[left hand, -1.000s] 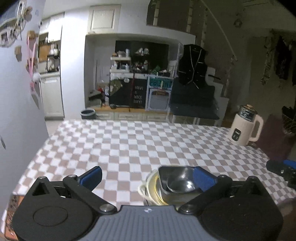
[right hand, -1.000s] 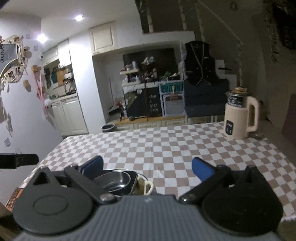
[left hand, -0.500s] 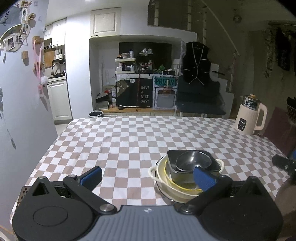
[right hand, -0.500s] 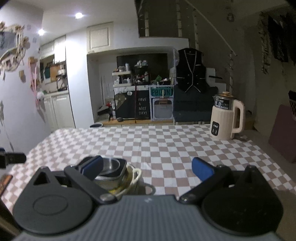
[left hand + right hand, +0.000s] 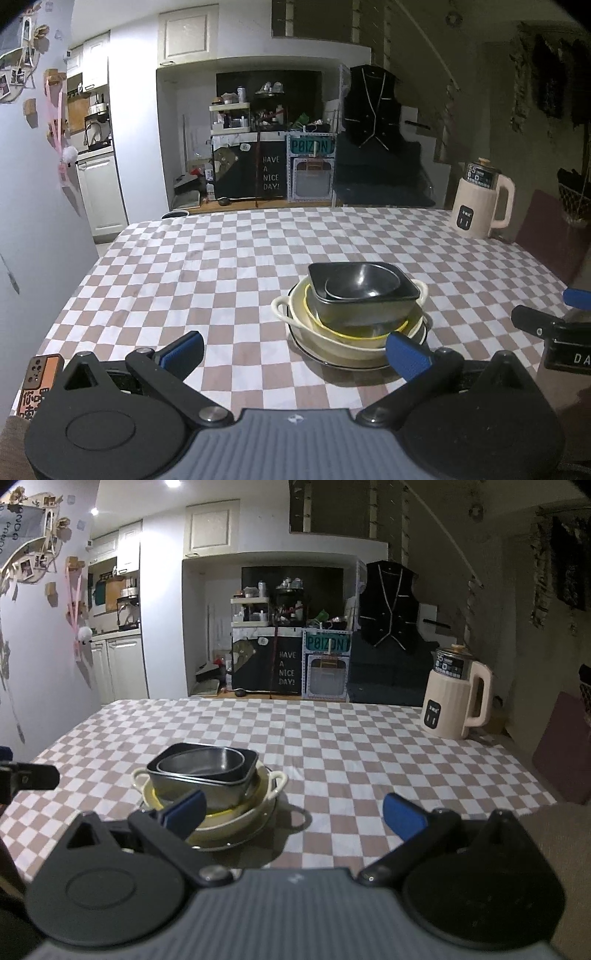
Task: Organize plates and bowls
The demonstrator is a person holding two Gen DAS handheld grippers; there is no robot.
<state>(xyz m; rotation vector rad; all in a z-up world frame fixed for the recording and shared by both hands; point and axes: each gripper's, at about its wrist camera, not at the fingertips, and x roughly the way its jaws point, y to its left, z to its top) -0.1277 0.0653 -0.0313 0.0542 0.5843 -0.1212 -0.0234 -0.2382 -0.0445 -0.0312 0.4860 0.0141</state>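
Observation:
One stack of dishes stands on the checkered table (image 5: 221, 266). A round dark bowl (image 5: 364, 282) sits in a square black bowl (image 5: 365, 306), inside a cream two-handled bowl (image 5: 332, 332), on a dark-rimmed plate (image 5: 325, 356). The stack also shows in the right wrist view (image 5: 207, 775). My left gripper (image 5: 295, 350) is open and empty, just in front of the stack and to its left. My right gripper (image 5: 295, 812) is open and empty, in front of the stack and to its right. Neither touches the dishes.
A cream electric kettle (image 5: 482, 201) stands at the table's far right, also in the right wrist view (image 5: 458, 698). A phone in an orange case (image 5: 35, 384) lies at the near left corner. A white wall (image 5: 33, 184) borders the table's left side.
Both grippers have drawn back from the stack and risen, so the whole stack now shows in front of them. The dishes have not moved.

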